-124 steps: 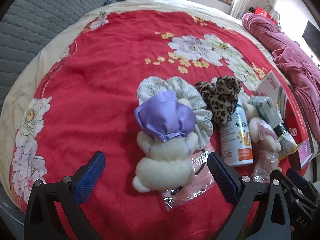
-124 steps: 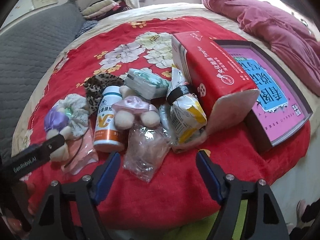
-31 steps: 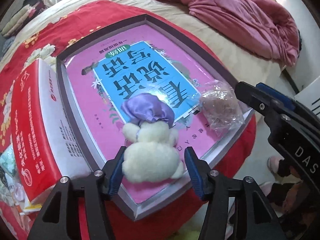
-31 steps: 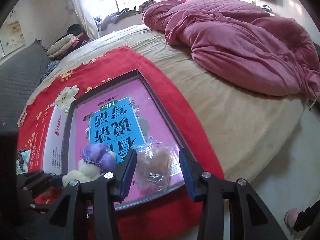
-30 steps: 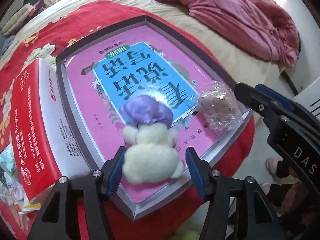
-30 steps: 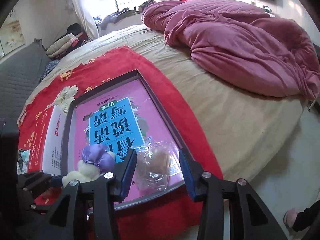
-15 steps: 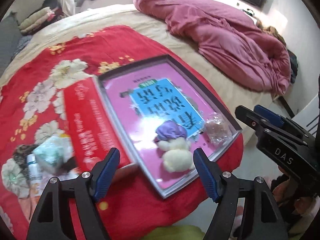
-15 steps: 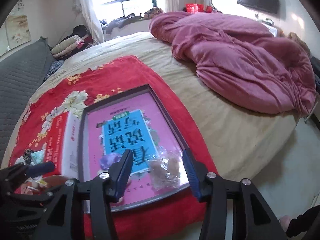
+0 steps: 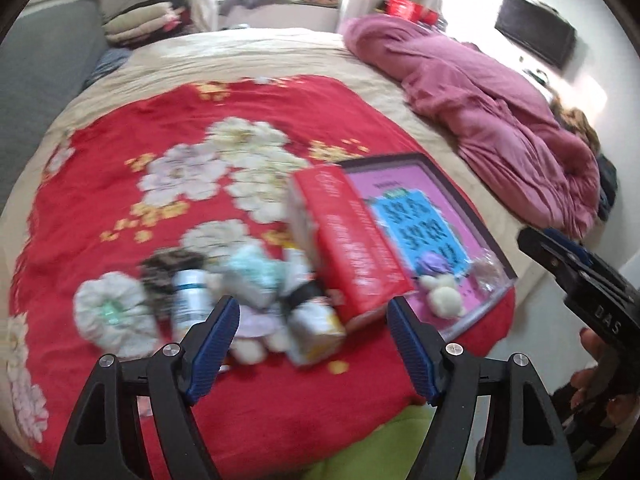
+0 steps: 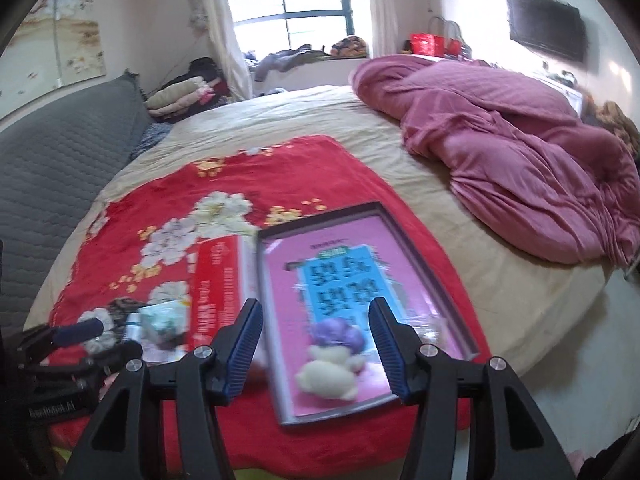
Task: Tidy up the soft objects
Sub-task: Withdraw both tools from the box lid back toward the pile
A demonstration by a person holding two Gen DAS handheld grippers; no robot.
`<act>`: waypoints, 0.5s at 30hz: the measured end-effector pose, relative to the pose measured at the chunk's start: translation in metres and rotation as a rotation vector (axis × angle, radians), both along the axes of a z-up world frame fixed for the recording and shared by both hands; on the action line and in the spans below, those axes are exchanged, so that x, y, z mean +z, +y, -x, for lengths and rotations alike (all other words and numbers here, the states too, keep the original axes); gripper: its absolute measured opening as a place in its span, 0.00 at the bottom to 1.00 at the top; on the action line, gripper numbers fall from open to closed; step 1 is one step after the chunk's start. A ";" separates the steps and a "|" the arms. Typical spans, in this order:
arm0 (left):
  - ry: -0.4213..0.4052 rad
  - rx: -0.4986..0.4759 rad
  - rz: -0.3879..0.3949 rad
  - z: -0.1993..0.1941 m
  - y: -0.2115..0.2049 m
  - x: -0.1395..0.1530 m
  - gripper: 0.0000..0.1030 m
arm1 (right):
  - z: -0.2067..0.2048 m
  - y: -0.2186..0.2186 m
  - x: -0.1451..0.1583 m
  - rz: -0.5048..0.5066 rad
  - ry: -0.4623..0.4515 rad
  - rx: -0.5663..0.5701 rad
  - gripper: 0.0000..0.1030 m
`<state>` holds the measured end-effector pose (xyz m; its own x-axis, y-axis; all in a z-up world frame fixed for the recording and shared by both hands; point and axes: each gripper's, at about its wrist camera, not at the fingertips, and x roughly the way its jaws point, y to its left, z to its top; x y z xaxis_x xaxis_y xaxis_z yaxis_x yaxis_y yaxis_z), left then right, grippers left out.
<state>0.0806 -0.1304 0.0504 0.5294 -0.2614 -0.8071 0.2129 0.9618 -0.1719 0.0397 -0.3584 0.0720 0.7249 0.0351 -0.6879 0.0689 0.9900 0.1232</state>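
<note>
From the left wrist we see our left gripper (image 9: 312, 334) spread wide and holding nothing above the clutter on the red blanket (image 9: 120, 184). From the right wrist, our right gripper (image 10: 316, 338) gapes empty over the plush bunny (image 10: 328, 372) lying on the pink box lid (image 10: 280, 280).

Left gripper (image 9: 312, 344): two black angular arms, each tipped with a blue ribbed pad (image 9: 214, 342), with round silver screws (image 9: 171, 349) at the arm joints. Right gripper (image 10: 316, 344): same build, black arms, blue ribbed pads (image 10: 244, 346), silver screws (image 10: 426, 350). Seen from the left wrist, the right unit's black body bears pale lettering "DAS" (image 9: 606, 320), with bare skin-toned fingers (image 9: 592, 344) beside it. The left unit's body carries blurred white lettering (image 10: 52, 407).
</note>
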 end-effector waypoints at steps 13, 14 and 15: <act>-0.001 0.195 0.027 0.010 0.133 -0.005 0.75 | 0.001 0.103 0.006 0.038 0.010 0.141 0.53; 0.001 0.204 0.024 0.012 0.141 -0.009 0.75 | 0.001 0.110 0.004 0.039 0.015 0.151 0.53; 0.007 0.210 0.021 0.013 0.145 -0.012 0.75 | 0.001 0.118 0.002 0.041 0.020 0.160 0.53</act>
<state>0.0676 0.0142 0.0388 0.5686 -0.1631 -0.8063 0.0073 0.9811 -0.1933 0.0384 -0.2402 0.0736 0.6985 0.1205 -0.7054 -0.0881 0.9927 0.0824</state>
